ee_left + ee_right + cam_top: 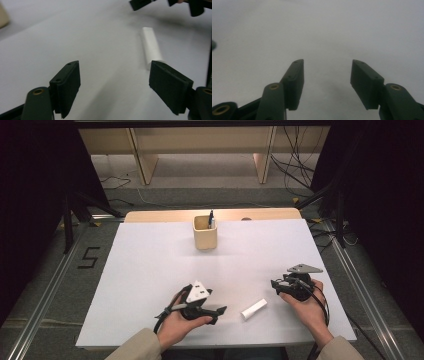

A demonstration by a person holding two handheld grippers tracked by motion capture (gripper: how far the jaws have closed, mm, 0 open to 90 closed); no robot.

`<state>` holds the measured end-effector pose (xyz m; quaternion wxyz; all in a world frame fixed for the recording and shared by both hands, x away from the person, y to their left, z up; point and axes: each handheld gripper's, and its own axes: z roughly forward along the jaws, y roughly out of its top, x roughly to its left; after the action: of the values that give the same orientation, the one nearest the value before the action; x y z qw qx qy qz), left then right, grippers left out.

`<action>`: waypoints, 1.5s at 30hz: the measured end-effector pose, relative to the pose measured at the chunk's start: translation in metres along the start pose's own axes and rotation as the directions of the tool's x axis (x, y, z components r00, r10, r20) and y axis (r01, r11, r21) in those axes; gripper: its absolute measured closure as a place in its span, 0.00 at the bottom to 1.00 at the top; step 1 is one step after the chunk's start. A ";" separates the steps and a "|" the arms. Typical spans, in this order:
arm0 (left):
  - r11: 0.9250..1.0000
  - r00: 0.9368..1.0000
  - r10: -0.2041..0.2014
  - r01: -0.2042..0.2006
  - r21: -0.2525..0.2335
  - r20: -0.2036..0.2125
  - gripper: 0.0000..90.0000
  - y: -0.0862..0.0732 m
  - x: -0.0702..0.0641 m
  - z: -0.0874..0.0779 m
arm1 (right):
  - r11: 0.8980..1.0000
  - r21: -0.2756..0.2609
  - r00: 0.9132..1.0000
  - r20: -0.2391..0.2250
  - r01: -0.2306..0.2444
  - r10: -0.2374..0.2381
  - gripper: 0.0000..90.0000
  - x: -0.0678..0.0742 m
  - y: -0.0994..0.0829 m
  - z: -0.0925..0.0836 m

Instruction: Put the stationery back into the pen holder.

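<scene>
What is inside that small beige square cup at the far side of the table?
Standing in the beige square cup are pens, one dark, one lighter, with their tops above the rim. Their lower parts and the cup's bottom are hidden by its wall.

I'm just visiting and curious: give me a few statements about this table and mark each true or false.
1. The white cylinder lies flat on the table between the two hands. True.
2. The left tool is clamped on the cylinder. False: its jaws stand open, with the cylinder lying ahead of the right-hand jaw in the left gripper view.
3. A wooden cup with pens in it stands at the far side. True.
4. The right tool holds a pen. False: its jaws are open with nothing between them.
5. The cup lies tipped over. False: it stands upright.
</scene>
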<state>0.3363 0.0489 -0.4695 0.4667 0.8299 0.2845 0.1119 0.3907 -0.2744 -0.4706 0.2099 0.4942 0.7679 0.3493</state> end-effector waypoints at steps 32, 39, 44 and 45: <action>0.980 0.990 0.117 -0.127 0.154 0.073 0.58 0.014 -0.047 0.072 | 0.999 -0.002 0.999 0.000 -0.036 0.036 0.35 -0.004 -0.001 0.003; 0.979 0.991 0.124 -0.131 0.158 0.059 0.62 0.014 -0.048 0.073 | 0.999 -0.002 0.999 -0.001 -0.037 0.037 0.35 -0.003 -0.001 0.003; 0.979 0.990 0.129 -0.135 0.155 0.050 0.64 0.013 -0.050 0.073 | 0.999 -0.002 0.999 -0.001 -0.033 0.033 0.35 -0.003 -0.001 0.003; 0.977 0.989 0.136 -0.143 0.159 0.051 0.64 0.013 -0.050 0.073 | 0.999 -0.002 0.999 -0.001 -0.033 0.033 0.35 -0.003 -0.001 0.003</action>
<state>0.3336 -0.0372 -0.4938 0.3940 0.8851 0.2244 0.1044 0.3933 -0.2761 -0.4735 0.2044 0.5066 0.7592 0.3537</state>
